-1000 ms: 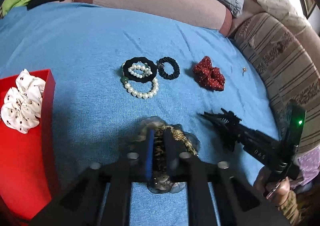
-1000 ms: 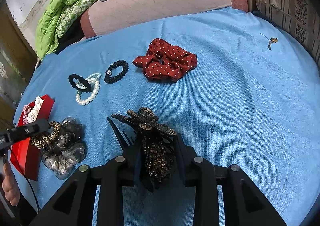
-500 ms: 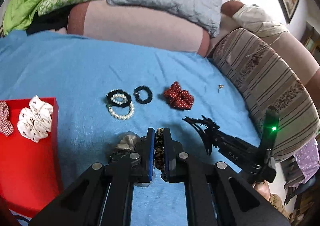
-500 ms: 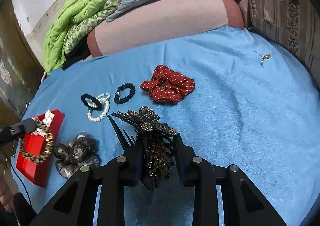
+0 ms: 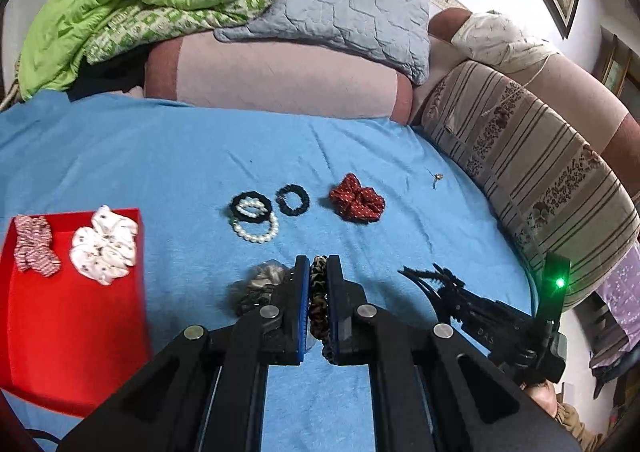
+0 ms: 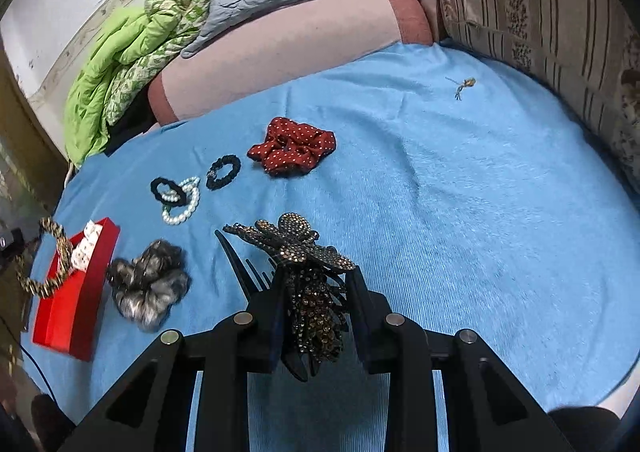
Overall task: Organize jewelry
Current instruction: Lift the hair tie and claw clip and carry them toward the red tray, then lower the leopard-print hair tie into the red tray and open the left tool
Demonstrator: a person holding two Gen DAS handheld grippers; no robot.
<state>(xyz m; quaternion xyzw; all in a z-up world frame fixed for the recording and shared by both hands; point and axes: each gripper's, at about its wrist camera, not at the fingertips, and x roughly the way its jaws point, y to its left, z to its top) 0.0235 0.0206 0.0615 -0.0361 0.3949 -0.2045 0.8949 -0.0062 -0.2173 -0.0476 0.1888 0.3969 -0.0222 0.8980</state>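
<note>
- A blue sheet (image 5: 160,155) covers the bed. Pillows and a green blanket (image 5: 120,3) lie far ahead of both claws.
- The left claw (image 5: 318,292) is up above the sheet. It is pinched tight on a leopard hair band (image 5: 319,304).
- A gray scrunchie (image 5: 260,284) lies just left of it, and the red box (image 5: 72,316) further left.
- The right claw (image 6: 316,292) is clamped on a sparkly butterfly hair clip (image 6: 296,244).
- The red dotted scrunchie (image 6: 292,149) and pearl bracelet (image 6: 182,207) lie ahead.
</note>
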